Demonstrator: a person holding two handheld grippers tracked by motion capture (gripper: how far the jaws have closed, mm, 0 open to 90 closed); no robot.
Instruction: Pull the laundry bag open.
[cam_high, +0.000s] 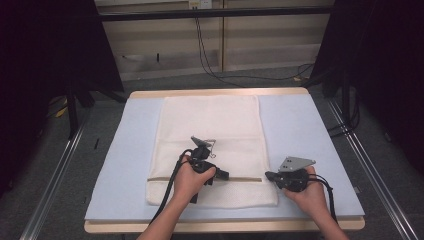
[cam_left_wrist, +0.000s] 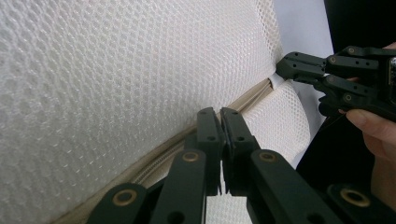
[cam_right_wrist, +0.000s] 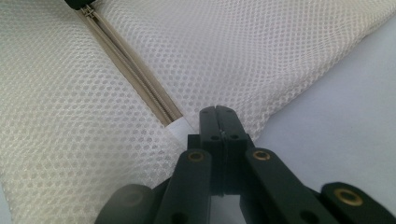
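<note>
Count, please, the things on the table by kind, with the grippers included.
Mesh bag with a zipper: 1
Light blue mat under it: 1
Black grippers, both shut: 2, left gripper and right gripper
Total: 4

can't tell if the left gripper (cam_left_wrist: 220, 114) actually has the zip (cam_right_wrist: 135, 72) pull pinched, its own jaws cover that spot. same for the right gripper (cam_right_wrist: 215, 112), the white tab (cam_right_wrist: 180, 127) slips under its jaws. the bag (cam_high: 210, 145) runs off the edges in both gripper views, and from high up the zip teeth are too small to make out
</note>
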